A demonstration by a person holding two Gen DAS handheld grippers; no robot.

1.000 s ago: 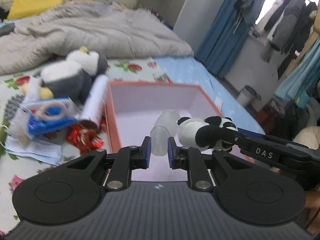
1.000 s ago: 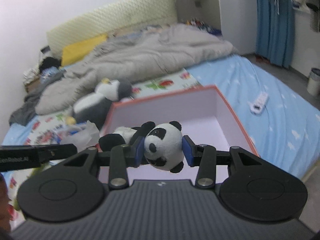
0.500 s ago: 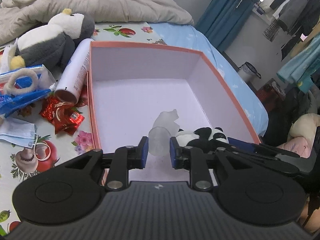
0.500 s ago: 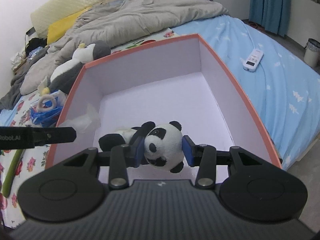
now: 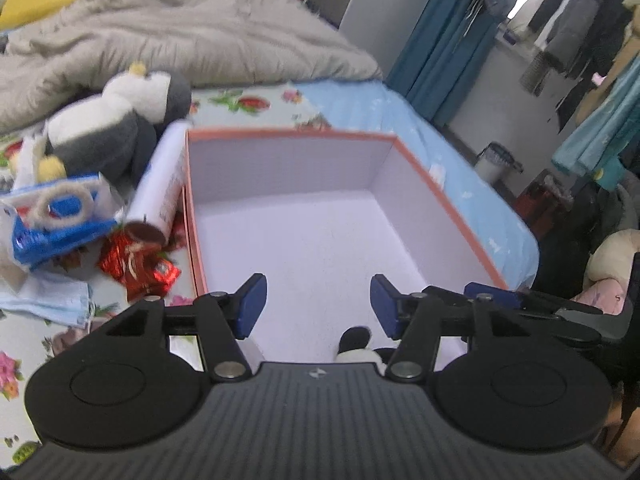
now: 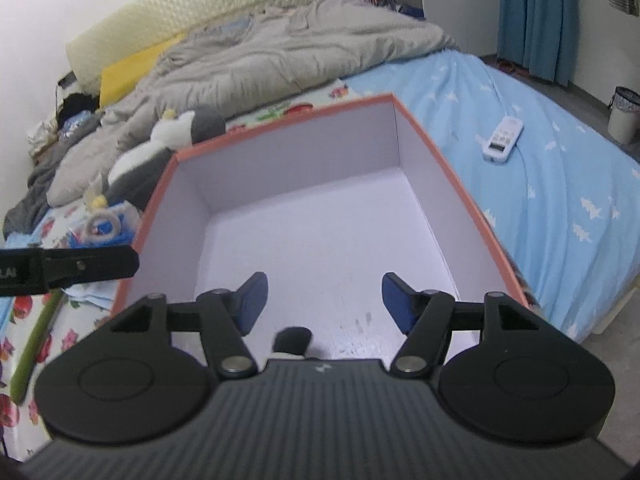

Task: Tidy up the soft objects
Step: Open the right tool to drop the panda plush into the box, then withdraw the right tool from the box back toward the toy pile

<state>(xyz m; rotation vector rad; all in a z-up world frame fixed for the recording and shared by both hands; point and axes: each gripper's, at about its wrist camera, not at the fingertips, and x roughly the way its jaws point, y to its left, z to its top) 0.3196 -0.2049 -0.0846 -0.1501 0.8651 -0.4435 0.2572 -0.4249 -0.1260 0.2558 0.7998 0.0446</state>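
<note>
An orange-rimmed box (image 5: pixel 440 196) with a pale lilac inside lies on the bed. My left gripper (image 5: pixel 318 306) hovers over its near end, jaws opening, nothing between the pads. A black-and-white panda plush (image 5: pixel 354 342) lies on the box floor just below it, mostly hidden by the gripper body, and a whitish translucent lump (image 5: pixel 251 351) peeks out beside it. In the right wrist view my right gripper (image 6: pixel 324 304) is also opening and empty, with the panda plush (image 6: pixel 292 340) under it. A grey-and-white penguin plush (image 5: pixel 120 128) lies left of the box.
Left of the box lie a white cylinder (image 5: pixel 160 188), red wrappers (image 5: pixel 136 264), a blue packet (image 5: pixel 52 216) and a face mask (image 5: pixel 44 296). A grey blanket (image 6: pixel 260 60) covers the bed's far end. A remote (image 6: pixel 502 138) rests on the blue sheet to the right.
Both grippers have opened. The right one let go of the panda and the left one let go of the translucent lump; both things now lie on the box floor below the jaws.
</note>
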